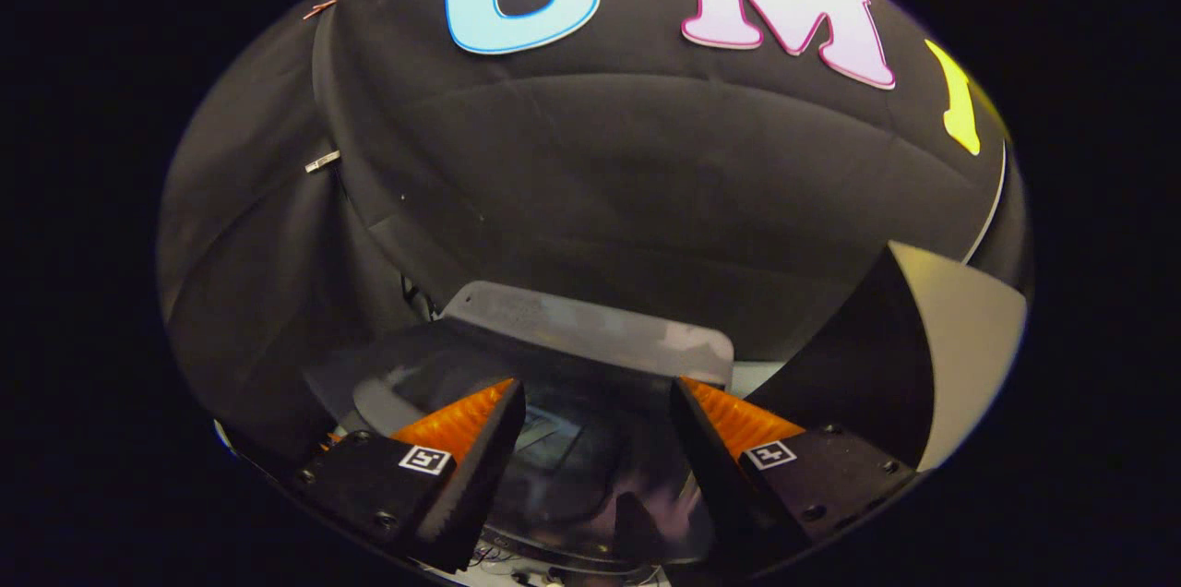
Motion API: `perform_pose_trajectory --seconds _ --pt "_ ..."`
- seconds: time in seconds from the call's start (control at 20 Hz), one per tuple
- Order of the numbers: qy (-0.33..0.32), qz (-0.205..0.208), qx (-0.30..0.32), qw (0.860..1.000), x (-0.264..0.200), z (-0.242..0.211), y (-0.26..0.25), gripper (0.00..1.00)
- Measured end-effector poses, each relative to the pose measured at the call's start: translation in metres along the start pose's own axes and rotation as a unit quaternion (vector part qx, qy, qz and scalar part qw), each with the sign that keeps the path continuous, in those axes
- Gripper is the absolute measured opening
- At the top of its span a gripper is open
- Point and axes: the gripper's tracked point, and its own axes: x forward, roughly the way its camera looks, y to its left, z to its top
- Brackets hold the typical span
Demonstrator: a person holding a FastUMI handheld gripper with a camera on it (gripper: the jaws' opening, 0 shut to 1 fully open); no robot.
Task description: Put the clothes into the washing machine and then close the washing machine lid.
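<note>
The washing machine's dark glass lid [572, 467] lies low under my fingers and reflects dim shapes. I cannot tell whether those shapes are clothes or mirror images. A grey panel [590, 330] runs along the machine's back edge, just beyond the fingertips. My gripper [595, 384] hovers over the lid, open, with a wide gap and nothing held between the fingers. Whether the fingers touch the glass is unclear.
The booth's black cloth wall [609, 190] rises close behind the machine. A pale board [969, 338] with a dark face stands to the right of the fingers. More black cloth hangs folded on the left.
</note>
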Motion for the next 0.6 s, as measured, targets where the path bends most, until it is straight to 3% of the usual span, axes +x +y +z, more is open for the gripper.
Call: perform_pose_trajectory --seconds 0.6 --pt "-0.049 0.028 -0.018 0.998 -0.016 0.019 0.009 0.99"
